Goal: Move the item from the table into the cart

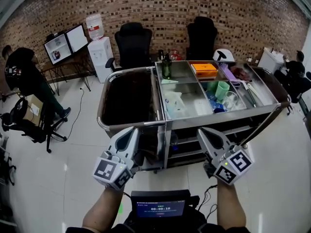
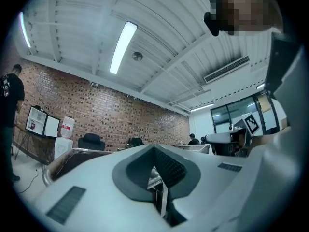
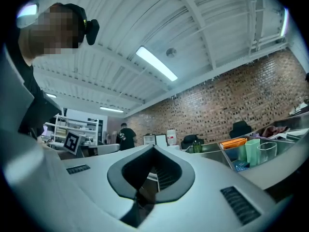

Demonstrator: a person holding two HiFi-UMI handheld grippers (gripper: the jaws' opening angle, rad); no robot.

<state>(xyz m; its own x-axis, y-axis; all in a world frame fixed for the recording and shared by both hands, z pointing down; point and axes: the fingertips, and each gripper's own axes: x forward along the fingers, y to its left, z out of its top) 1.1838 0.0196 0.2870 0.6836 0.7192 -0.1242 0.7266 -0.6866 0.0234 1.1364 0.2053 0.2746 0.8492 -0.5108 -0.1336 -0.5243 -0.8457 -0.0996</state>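
Observation:
A steel cart [image 1: 221,116] with several open compartments stands right in front of me. In it are a green bottle [image 1: 166,66], an orange box [image 1: 203,69], a green cup [image 1: 222,90] and a clear glass [image 1: 232,100]. A dark bin bag [image 1: 129,98] fills its left end. My left gripper [image 1: 130,136] hangs shut and empty before the bin's near rim. My right gripper [image 1: 206,135] is shut and empty too, just below the cart's front edge. In the right gripper view the orange box [image 3: 236,142] and green cup [image 3: 252,151] lie off to the right.
Two black office chairs [image 1: 133,42] stand behind the cart against the brick wall. A water dispenser [image 1: 100,52] and a desk with monitors [image 1: 65,42] are at the back left, with a person [image 1: 22,72] beside them. Another person [image 1: 294,64] sits far right.

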